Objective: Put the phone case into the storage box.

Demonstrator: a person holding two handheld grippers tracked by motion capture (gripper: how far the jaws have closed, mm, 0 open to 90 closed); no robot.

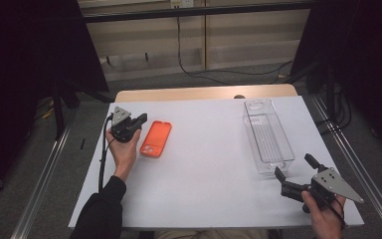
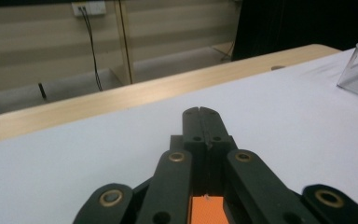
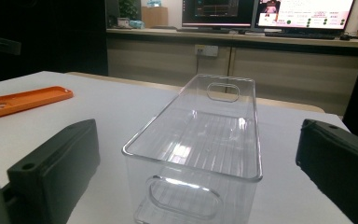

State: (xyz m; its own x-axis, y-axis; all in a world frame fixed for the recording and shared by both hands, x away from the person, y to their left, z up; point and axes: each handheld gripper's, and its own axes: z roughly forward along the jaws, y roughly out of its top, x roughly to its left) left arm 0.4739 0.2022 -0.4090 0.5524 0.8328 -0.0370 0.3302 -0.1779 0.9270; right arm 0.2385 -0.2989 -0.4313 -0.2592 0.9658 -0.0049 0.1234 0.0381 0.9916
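Left gripper (image 1: pixel 140 121), held at the table's nine o'clock side, has its jaws pressed together on nothing; an orange phone case (image 1: pixel 156 139) lies flat just beside it at its three o'clock; right gripper (image 1: pixel 293 170), at five o'clock on the white table (image 1: pixel 204 164), has jaws spread wide, facing the near end of a clear plastic bin (image 1: pixel 267 136).

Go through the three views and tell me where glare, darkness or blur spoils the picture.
High view: dark surroundings on both sides, evenly lit white table, the orange phone case crisp. Left gripper view: the shut left gripper looms large and slightly soft up close, the background wall sharper. Right gripper view: bright highlights on the clear plastic bin, the monitors washed out, the right gripper's near jaws blurred.
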